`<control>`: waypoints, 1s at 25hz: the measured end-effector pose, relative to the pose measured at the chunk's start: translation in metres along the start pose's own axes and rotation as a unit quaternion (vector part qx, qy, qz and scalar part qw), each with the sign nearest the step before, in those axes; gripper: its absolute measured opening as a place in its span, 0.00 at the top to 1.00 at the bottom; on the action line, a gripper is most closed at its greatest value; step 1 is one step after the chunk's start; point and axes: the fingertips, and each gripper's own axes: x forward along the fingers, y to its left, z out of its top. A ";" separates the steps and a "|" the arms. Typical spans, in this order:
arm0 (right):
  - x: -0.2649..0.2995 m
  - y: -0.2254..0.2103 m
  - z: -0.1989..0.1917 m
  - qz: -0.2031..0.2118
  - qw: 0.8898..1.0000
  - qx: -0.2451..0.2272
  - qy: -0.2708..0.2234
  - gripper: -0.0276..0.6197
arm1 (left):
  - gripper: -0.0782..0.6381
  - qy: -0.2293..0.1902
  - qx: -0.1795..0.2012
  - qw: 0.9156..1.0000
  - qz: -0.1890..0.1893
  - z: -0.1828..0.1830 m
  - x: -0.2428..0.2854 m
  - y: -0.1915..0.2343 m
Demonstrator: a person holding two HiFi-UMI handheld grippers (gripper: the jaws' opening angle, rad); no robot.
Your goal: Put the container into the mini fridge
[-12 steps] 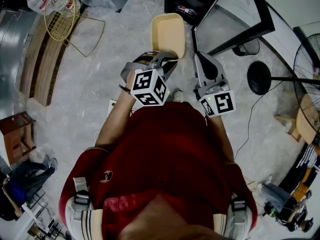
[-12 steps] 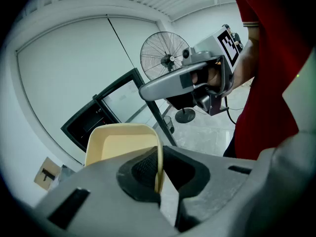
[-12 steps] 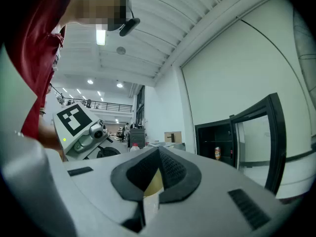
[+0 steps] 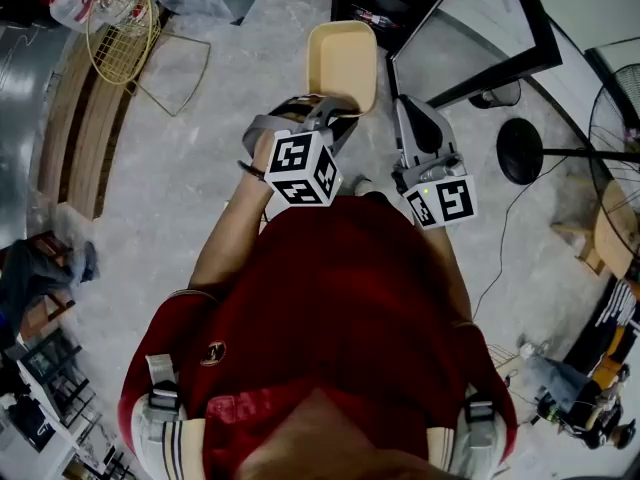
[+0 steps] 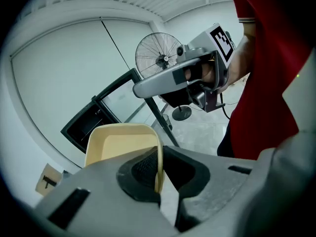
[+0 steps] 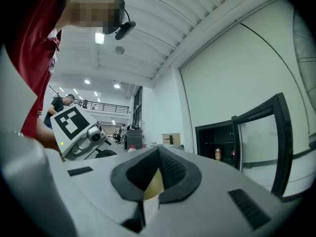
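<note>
**Head view first: carrying the container to the open mini fridge**

Head view. The left tongs (image 4: 325,108) are clamped on the near rim of the beige container (image 4: 342,63). The container is held out above the floor (image 4: 250,68), just short of the mini fridge (image 4: 372,3). The fridge door (image 4: 470,38) stands open to the right. The right tongs (image 4: 404,106) sit beside the container without touching it, between it and the door. The step in hand appears to be carrying the container into the cabinet. Keep it level, aim at the dark opening, and keep the right tongs off the door's edge. A fan (image 4: 610,118) and a wire basket (image 4: 118,28) stand well apart from the path.

Left gripper view. The pads (image 5: 143,167) grip only the thin wall at one edge, and the rest of the container juts out ahead. Such a grip may let it sag or swing. Move slowly, and do not release until it rests inside.

Right gripper view. The right tongs are together and hold nothing. A pale patch shows behind the pads, and what it is cannot be told. Cans (image 6: 217,154) stand inside the fridge, so set the container on a bare part, clear of them.
</note>
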 end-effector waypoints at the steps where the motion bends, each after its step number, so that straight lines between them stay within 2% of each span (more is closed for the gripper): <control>1: 0.003 0.003 -0.001 -0.002 1.000 -0.002 0.002 0.96 | 0.85 -0.001 0.005 1.000 -0.002 -0.004 -0.002 0.001; 10: 0.020 0.024 -0.011 -0.012 1.000 -0.008 0.021 0.96 | 0.85 0.003 0.028 0.999 -0.015 -0.037 -0.013 0.012; 20: 0.044 -0.009 -0.023 -0.020 1.000 0.000 0.019 0.96 | 0.85 0.019 0.050 0.998 -0.015 -0.047 0.008 0.051; 25: 0.081 -0.037 -0.027 -0.023 1.000 0.003 0.009 0.96 | 0.85 0.029 0.064 0.997 -0.020 -0.058 0.026 0.083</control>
